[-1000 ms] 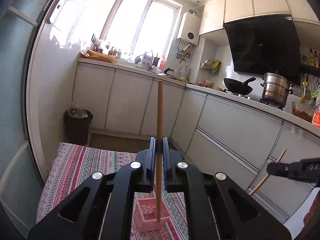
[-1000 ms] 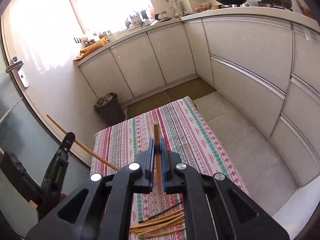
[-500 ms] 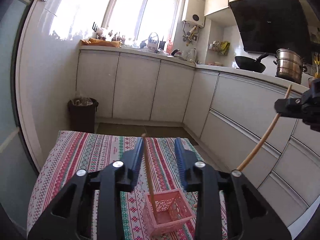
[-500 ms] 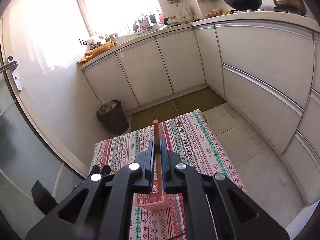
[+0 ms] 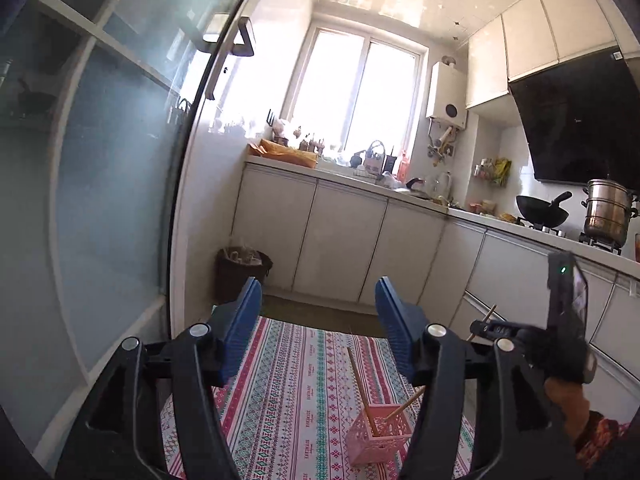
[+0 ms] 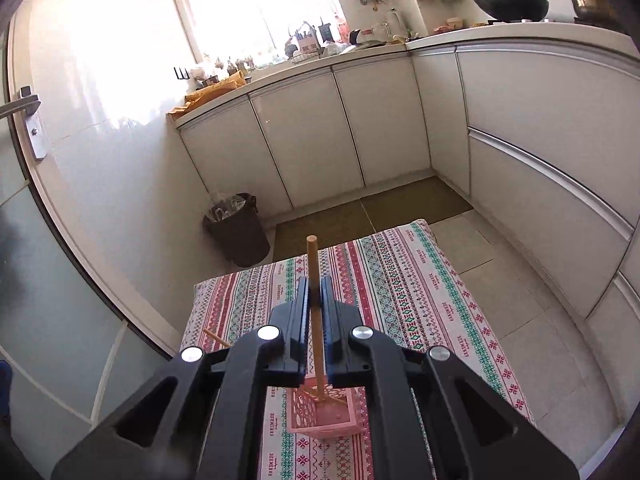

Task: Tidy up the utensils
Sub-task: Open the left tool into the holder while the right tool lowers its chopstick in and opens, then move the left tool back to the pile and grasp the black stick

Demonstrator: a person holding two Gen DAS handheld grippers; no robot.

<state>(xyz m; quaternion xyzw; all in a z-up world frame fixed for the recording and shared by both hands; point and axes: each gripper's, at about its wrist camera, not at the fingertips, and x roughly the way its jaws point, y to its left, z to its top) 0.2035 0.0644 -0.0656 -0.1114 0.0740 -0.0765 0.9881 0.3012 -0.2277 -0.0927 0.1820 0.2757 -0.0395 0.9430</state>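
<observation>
Your right claw (image 6: 315, 292) was clamped narrow on a wooden chopstick (image 6: 316, 320), held close to upright directly above the pink basket (image 6: 320, 416). The stick's lower tip sat at or just inside the basket mouth; the claw body hid the exact contact, so I could not confirm it touched the bottom. To do this step well, you needed to keep the stick plumb over the opening, lower until the tip was well below the rim, and only then part the fingers, so the stick would lean on a wall and not tip out.

Your left claw (image 5: 318, 320) stood wide and held nothing, raised above the patterned desk (image 5: 288, 380).

Container findings: the pink basket (image 5: 376, 436), a latticed plastic box, stood on the desk near its right edge, towards the near side. In the left wrist view one chopstick (image 5: 360, 388) leaned inside it, top tilted left. The second stick (image 5: 408, 400) entered from the right, carried by your right claw (image 5: 486, 326). No other container was seen on the desk.
</observation>
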